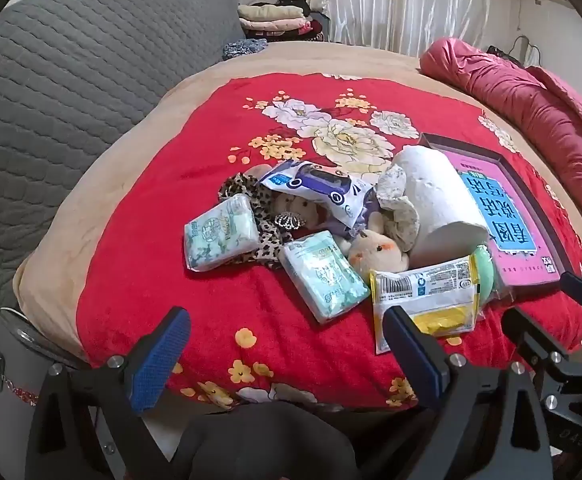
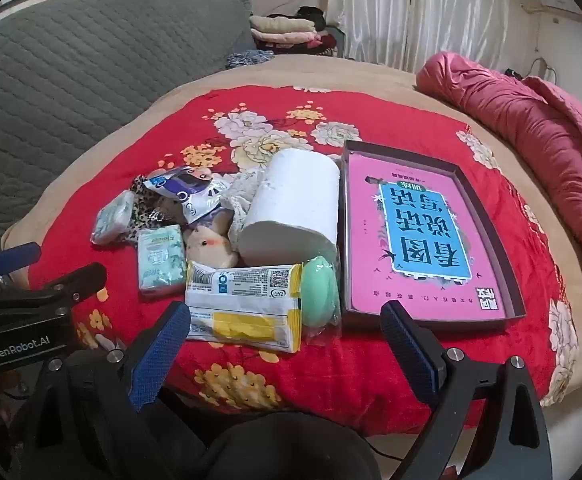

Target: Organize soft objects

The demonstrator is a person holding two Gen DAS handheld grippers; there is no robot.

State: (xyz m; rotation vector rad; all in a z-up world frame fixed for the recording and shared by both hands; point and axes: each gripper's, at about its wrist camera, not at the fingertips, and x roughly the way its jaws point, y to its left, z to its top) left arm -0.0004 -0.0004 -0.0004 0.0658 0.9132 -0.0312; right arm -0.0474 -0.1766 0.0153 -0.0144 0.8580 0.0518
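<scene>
Yellow packet (image 2: 247,304) lies just beyond right gripper's (image 2: 285,344) empty jaws

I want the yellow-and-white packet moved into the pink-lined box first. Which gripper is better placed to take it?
Probably the right gripper: it is open, the packet lies just beyond its fingers, and the box is beside it. For the left gripper, the packet sits off to its right.

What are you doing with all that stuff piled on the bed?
A person is holding two claws over the red flowery blanket, about to tidy a heap of soft things. The left claw and right claw are both wide open and hold nothing. The pile has a paper roll, tissue packs, a plush toy and a yellow-and-white packet. Beside it lies a shallow box with a pink book inside. Nothing is sorted yet.
</scene>
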